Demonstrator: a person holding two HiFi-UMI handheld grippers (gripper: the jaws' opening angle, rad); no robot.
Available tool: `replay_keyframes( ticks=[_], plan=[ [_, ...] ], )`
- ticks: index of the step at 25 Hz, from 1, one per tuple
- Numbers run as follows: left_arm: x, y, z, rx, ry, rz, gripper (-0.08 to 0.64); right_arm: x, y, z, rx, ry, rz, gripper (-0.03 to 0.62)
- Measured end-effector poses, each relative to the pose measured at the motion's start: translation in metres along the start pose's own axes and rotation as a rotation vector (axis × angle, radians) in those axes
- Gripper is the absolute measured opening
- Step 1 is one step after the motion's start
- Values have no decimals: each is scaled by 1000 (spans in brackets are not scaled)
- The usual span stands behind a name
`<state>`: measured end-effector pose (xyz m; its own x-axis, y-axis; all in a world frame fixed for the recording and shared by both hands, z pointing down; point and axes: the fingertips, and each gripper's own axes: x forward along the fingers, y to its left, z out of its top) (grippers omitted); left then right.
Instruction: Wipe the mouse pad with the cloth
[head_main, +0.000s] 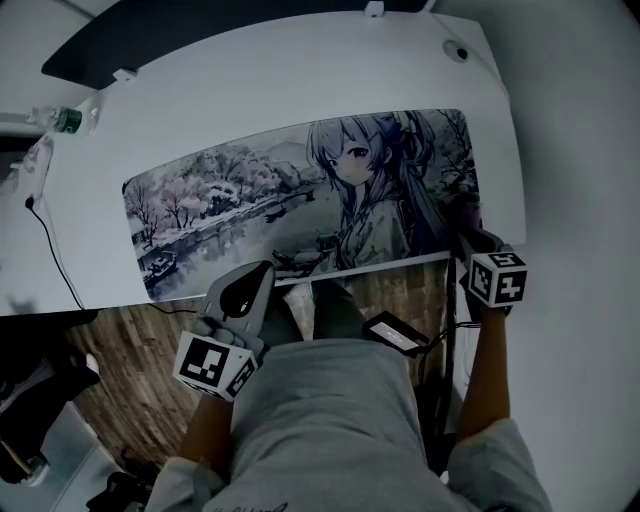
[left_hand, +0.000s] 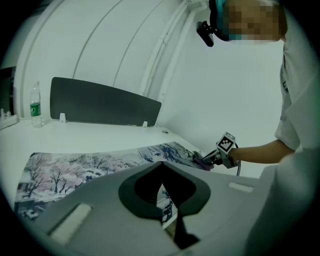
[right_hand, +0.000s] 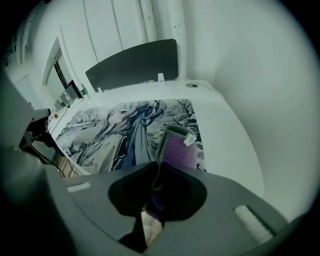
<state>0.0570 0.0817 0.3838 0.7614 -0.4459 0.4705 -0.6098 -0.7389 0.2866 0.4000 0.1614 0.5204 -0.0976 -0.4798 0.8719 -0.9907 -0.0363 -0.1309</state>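
Lengthwise the mouse pad (head_main: 250, 205) runs left-right along the front edge of the bench (head_main: 300, 80). The right gripper (right_hand: 158, 167) clamps the cloth (right_hand: 177, 150) on its near right corner, with bare pad stretching leftward. The left gripper (left_hand: 161, 165), closed and empty, hangs at that edge.

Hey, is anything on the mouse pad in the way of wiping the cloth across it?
Nothing visible does. The right gripper is shut on the cloth at the right end of the mouse pad, and the printed surface looks bare. The bottle stands off it, far left; the left gripper hangs at its near edge.
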Motion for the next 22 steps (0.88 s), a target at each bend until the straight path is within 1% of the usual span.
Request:
replay_keyframes(
  ticks=[5,11,22],
  plan=[
    [-27,28,-7,-8,-3,23,18,7,35,1,-10,6,12,41],
    [-54,53,-9,-10,-15,25,18,15,74,5,-25,14,19,41],
    [-101,87,-19,-26,-29,45,18,26,152,9,-72,31,66,42]
  ],
)
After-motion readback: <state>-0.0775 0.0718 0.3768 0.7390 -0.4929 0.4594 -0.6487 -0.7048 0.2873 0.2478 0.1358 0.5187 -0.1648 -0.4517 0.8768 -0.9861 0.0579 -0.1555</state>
